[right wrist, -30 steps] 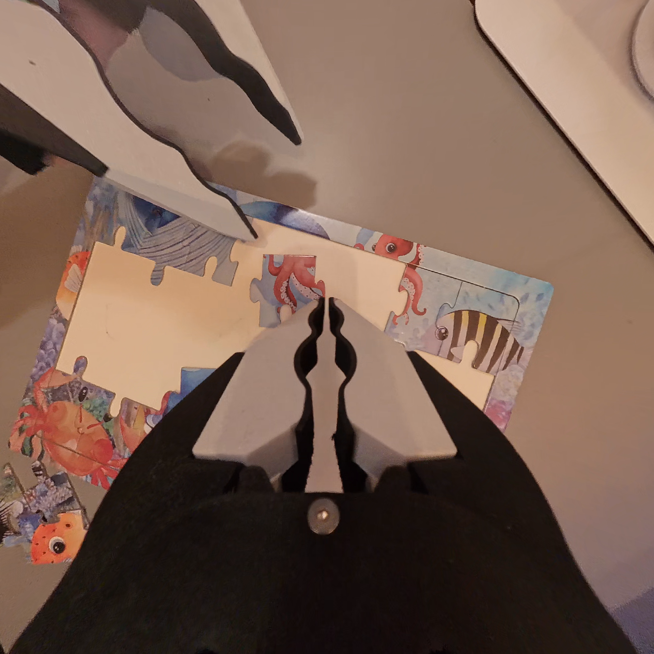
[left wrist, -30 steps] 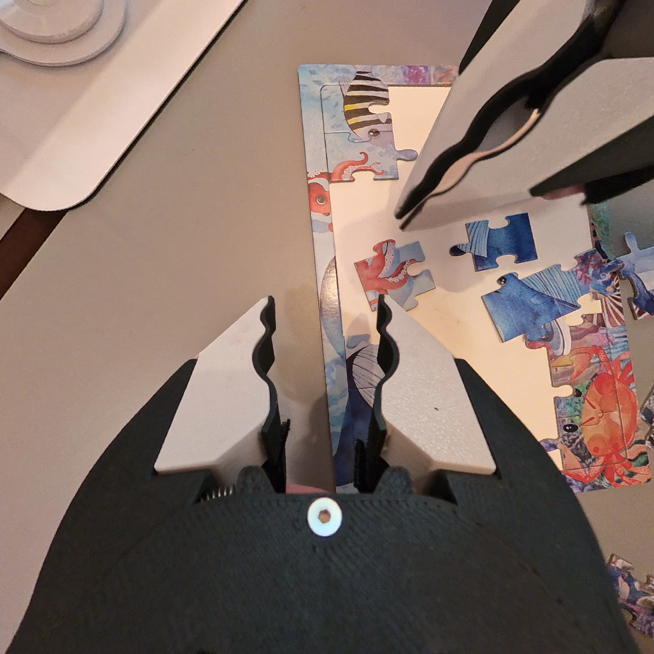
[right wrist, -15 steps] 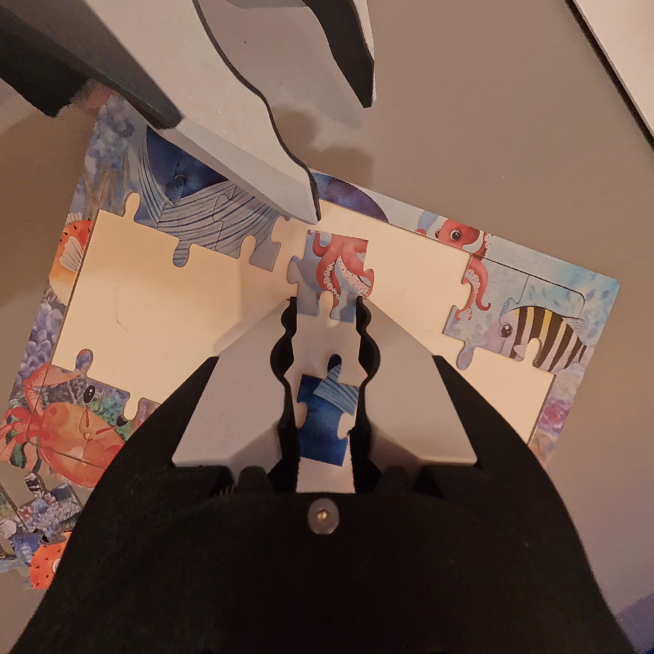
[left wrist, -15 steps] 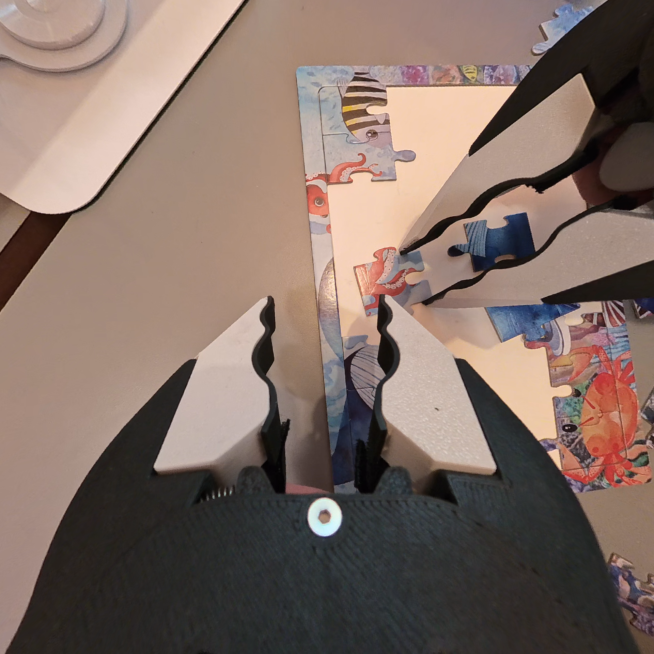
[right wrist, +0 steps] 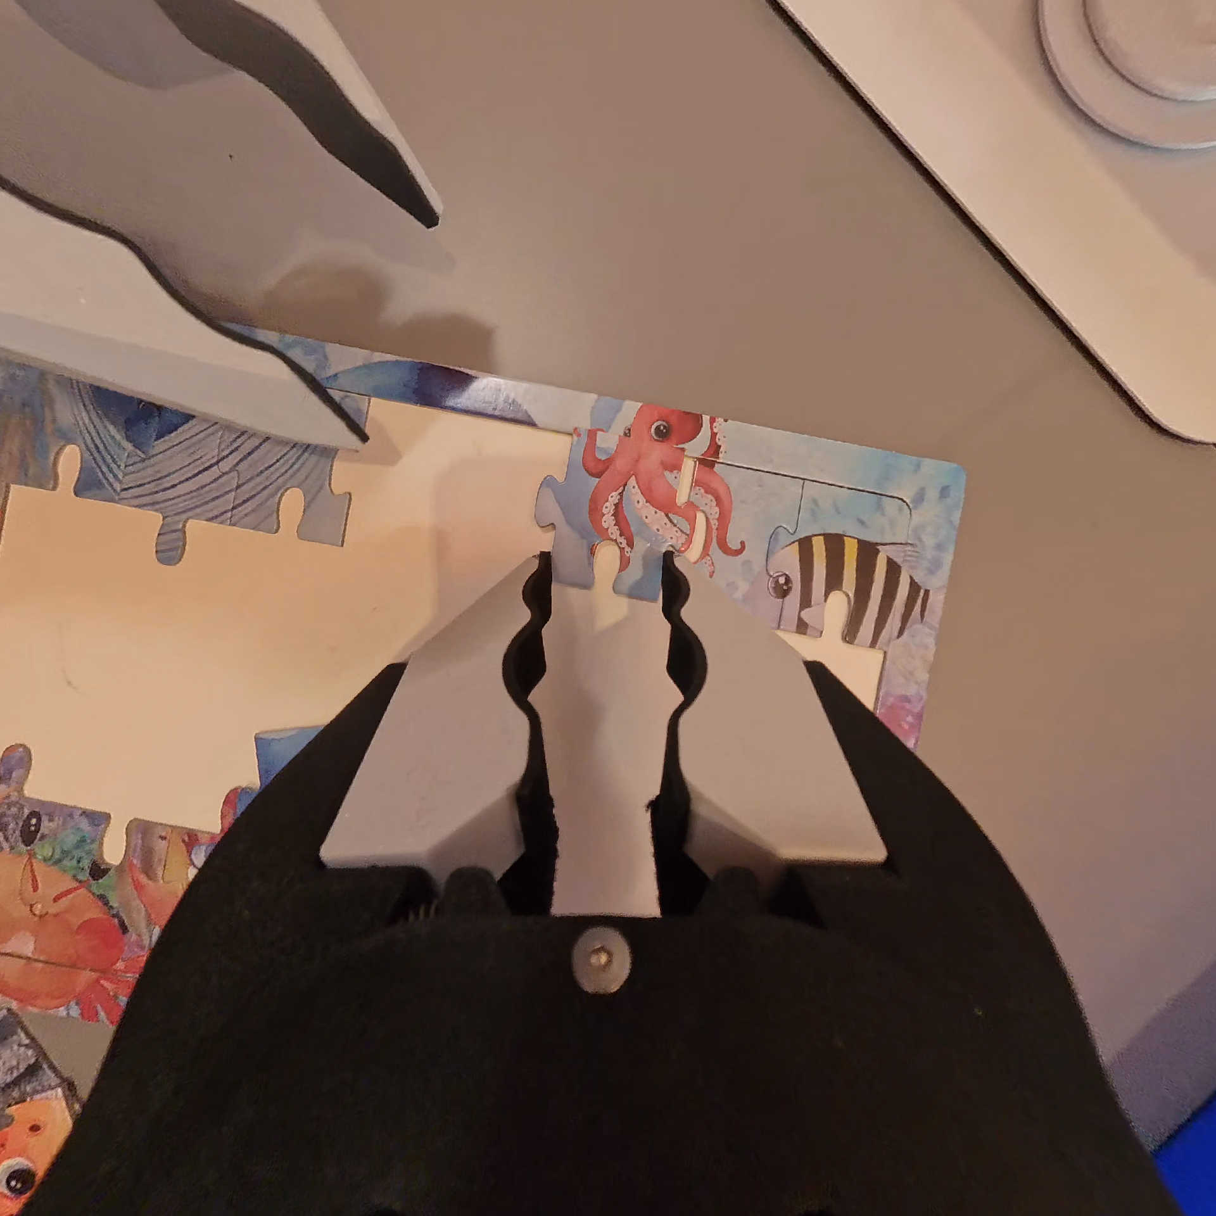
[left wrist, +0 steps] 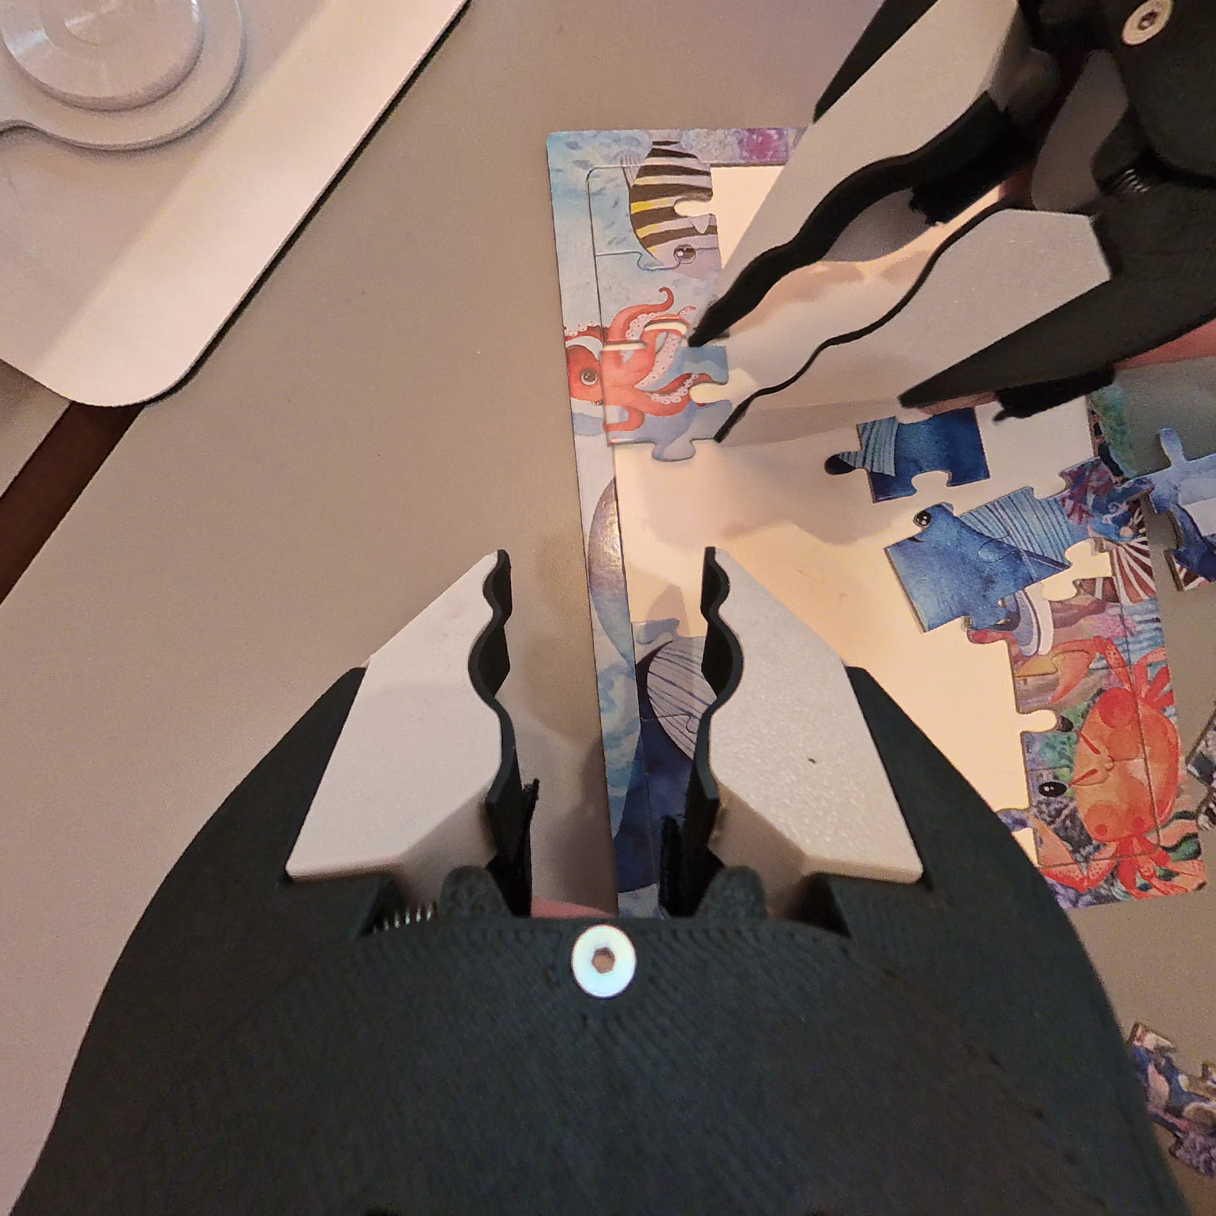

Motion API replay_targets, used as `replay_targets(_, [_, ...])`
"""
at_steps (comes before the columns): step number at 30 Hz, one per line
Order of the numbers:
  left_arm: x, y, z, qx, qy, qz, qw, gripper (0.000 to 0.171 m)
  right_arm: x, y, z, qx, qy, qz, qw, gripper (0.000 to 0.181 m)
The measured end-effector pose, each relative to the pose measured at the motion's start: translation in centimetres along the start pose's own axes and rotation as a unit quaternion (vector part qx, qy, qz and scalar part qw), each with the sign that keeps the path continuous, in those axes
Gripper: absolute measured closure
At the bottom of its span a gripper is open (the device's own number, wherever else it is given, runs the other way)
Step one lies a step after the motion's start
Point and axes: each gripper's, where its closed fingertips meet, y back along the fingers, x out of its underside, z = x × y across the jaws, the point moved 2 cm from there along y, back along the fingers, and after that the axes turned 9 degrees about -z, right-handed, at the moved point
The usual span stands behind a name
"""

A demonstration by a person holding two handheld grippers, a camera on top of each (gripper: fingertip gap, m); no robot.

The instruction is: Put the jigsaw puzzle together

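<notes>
- Grey-beige surface (left wrist: 329, 526) carries a puzzle tray (left wrist: 569, 276) with a cream floor, partly filled.
- Right claw (right wrist: 602, 559) stands moderately open and grips nothing; its tips touch the six o'clock edge of the octopus piece (right wrist: 632, 500).
- Half a second ago that piece lay loose mid-tray; now it sits against the tray's twelve o'clock border, beside the striped-fish piece (right wrist: 849, 579) at three o'clock.
- My reading: the piece has been pushed to its slot, but a pale sliver shows along its seam, so it likely needs pressing flat.
- Left claw (left wrist: 605, 572) hangs wide open and empty over the tray's border, near the whale pieces (right wrist: 197, 474).
- Outward, in the left wrist view: a loose dark-blue piece (left wrist: 921, 460) at three o'clock of the octopus, the crab section (left wrist: 1132, 757) at five o'clock, and stray pieces (left wrist: 1178, 1112) off the tray.
- White board (left wrist: 197, 197) lies at ten o'clock, well apart.
- Nothing blocks the slot; the left claw's finger overhangs the whale end.
</notes>
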Motion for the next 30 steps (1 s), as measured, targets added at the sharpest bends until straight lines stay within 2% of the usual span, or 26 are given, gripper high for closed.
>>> replay_targets(13, [0.33, -0.06, -0.07, -0.001, -0.003, 0.007, 1.0, 0.115, -0.01, 0.18, -0.48, 0.015, 0.003, 0.029, 0.999, 0.149])
replay_targets(22, [0.49, -0.32, -0.3, 0.0, -0.007, 0.015, 1.0, 0.115, -0.01, 0.12, -0.7, -0.005, 0.005, 0.049, 0.999, 0.148])
replay_targets(30, [0.22, -0.33, -0.81, 0.005, -0.013, 0.016, 1.0, 0.115, 0.05, 0.27, -0.92, -0.019, 0.003, 0.063, 0.998, 0.125])
